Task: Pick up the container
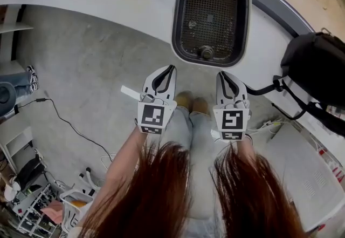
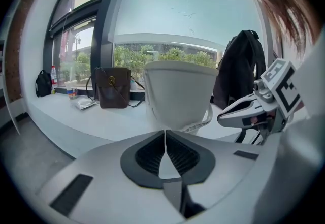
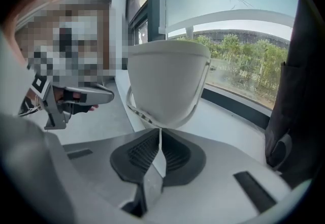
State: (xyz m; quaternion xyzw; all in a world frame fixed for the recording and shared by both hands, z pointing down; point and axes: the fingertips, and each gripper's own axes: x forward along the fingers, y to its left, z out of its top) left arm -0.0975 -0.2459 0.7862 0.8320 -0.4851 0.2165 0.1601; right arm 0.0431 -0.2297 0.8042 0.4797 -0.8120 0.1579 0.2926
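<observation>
container (image 1: pixel 211 15) at counter (image 1: pixel 135 10) near edge, mouth up, long axis pointing away | left gripper (image 1: pixel 170 71) jaws closed, empty | right gripper (image 1: pixel 221 76) same

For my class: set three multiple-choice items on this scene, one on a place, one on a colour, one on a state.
1. Where does the container stand?
A. on the floor
B. on the counter
C. on a chair

2. What colour is the bag left of the container in the left gripper view?
A. brown
B. red
C. white

3. How do both grippers' jaws stand?
A. wide open
B. shut on the container
C. shut, empty

Answers:
1 B: it sits on the white counter.
2 A: the bag is plainly brown.
3 C: the left gripper and right gripper have their jaws together, short of the container.
</observation>
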